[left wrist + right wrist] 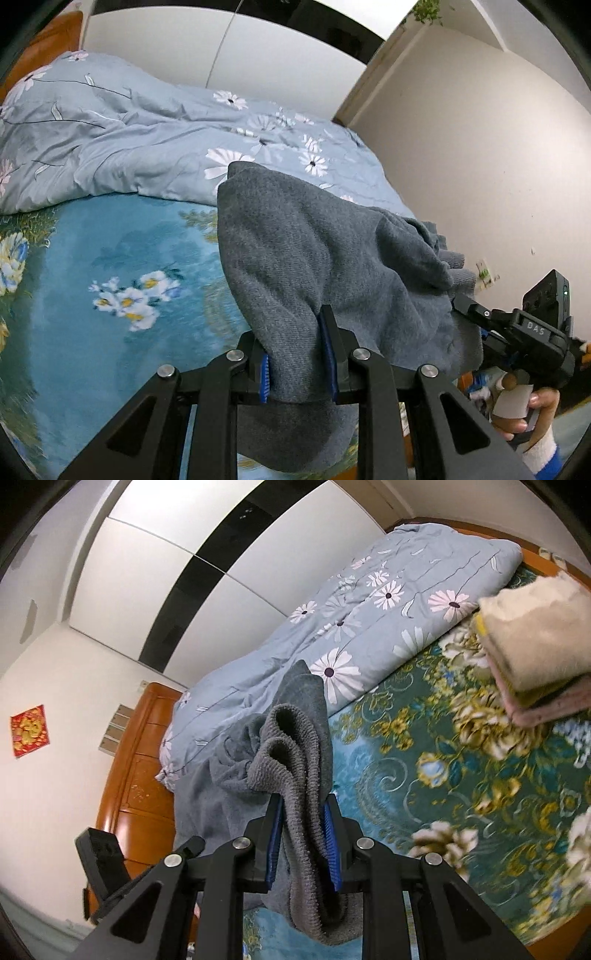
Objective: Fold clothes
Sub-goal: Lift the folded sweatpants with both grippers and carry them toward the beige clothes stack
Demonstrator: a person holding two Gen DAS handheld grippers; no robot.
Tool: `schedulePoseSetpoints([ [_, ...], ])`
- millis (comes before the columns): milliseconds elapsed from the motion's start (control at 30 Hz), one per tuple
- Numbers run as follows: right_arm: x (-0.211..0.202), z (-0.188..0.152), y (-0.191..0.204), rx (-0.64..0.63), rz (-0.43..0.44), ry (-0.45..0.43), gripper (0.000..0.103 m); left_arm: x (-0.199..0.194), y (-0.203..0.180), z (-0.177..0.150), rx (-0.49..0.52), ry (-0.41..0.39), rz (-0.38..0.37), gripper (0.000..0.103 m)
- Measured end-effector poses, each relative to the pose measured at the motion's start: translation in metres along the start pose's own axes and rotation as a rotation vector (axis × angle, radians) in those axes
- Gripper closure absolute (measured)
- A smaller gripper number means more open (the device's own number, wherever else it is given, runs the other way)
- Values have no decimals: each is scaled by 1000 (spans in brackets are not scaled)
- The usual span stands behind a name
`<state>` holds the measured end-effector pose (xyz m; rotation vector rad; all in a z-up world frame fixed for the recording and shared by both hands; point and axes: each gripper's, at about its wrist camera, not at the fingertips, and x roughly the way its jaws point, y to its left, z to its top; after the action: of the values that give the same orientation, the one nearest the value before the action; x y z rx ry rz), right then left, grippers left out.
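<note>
1. Left wrist view: the left claw [297, 354] pinches one grey knit garment [332, 258] between its blue pads, jaws pressed onto the cloth. The garment stands up ahead of the claw and drapes off to its right, where the right claw [461, 304] grips the other end.
2. Same view: beyond and left of the left claw lies one bed with a blue floral blanket [110, 277], and further ahead one pale blue daisy-print duvet [147, 147], bunched up.
3. Right wrist view: the right claw [301, 838] pinches a ribbed hem of the same garment [303, 760], jaws closed on several bunched layers. Cloth hangs below and to its left.
4. Same view: ahead and right of this claw sits one stack of folded textiles [535, 657] on the blanket; I count three or four pieces.
5. Judgement: the garment is lifted clear of the bed, held at two points, so the step is spreading it. The next move likely calls for drawing the claws apart and laying it flat on the blanket.
</note>
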<state>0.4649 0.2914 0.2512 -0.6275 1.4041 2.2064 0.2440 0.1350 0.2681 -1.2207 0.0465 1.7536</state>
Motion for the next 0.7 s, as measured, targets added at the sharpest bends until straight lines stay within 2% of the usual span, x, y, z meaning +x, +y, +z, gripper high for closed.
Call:
schedulePoseSetpoints([
  [167,-56,35,-42,-65,-8,50,80,19,-69,-26,-109,-43,-14,80],
  [267,-90,54,-71,-64,-16,56,80,29,-114,-35,-123,-38,-26,80],
  [333,-111,66,-91,-57,-21,47,80,38,-139,-34,-110,-20,-30,80],
  [500,-161,92,-142,0,-42,-10,80,76,-212,-16,5,37,-43,80],
  [700,-204,133,-206,114,-90,-85,80,148,-281,10,87,104,-126,80],
])
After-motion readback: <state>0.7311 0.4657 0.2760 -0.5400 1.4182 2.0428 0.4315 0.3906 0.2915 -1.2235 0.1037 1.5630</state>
